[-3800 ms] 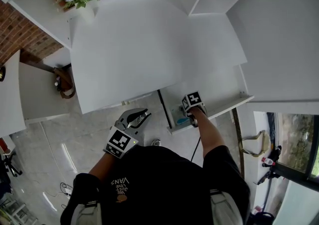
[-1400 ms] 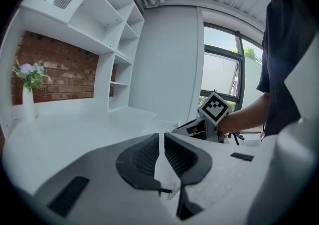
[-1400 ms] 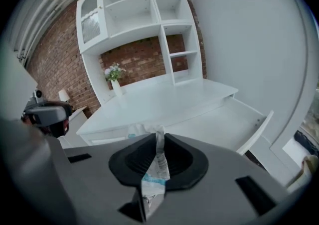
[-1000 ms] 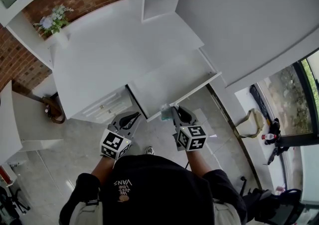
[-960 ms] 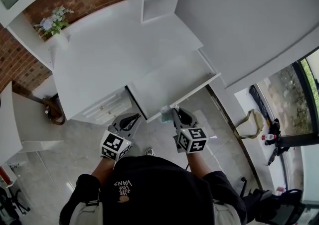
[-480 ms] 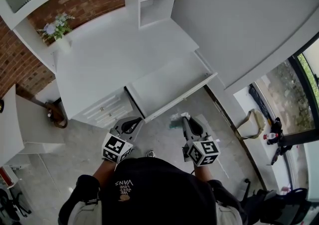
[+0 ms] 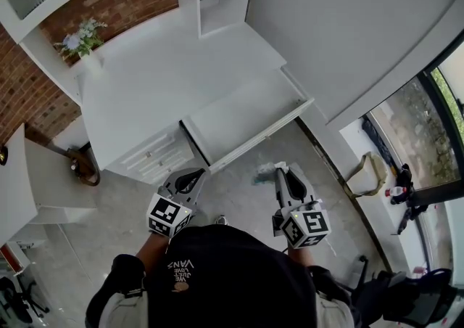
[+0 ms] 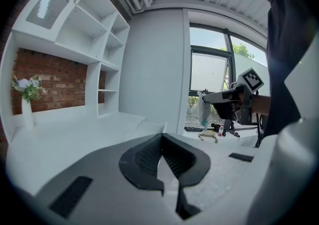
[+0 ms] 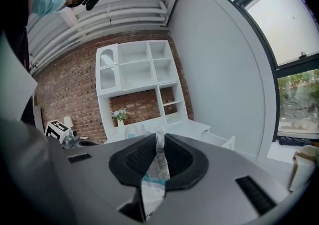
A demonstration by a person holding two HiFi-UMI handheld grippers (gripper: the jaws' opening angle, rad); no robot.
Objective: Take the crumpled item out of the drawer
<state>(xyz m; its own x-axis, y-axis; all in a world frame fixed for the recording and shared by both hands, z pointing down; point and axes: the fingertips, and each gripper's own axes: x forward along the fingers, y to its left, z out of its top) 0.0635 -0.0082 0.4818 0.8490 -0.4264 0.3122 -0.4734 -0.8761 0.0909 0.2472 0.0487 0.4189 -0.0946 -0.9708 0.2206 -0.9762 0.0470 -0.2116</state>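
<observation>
Two claws sit low in the head view. The right claw (image 7: 279, 170) is clamped narrowly on the one crumpled item (image 7: 262, 173), held above the floor (image 7: 233, 202) just outside the single open drawer (image 7: 243, 120). The left claw (image 7: 194, 176) is closed on nothing, at the drawer's lower left. One vase (image 7: 81, 40) of flowers stands at upper left on the tabletop (image 7: 167, 72).

Head view, seven o'clock: the brand name "VANS" stands in pale print, upside down to the camera, on the person's black shirt (image 7: 178, 264). The smaller lines beside it are too small to read. Right gripper view, six o'clock: teal lettering on the crumpled item (image 9: 151, 181) is illegible.
</observation>
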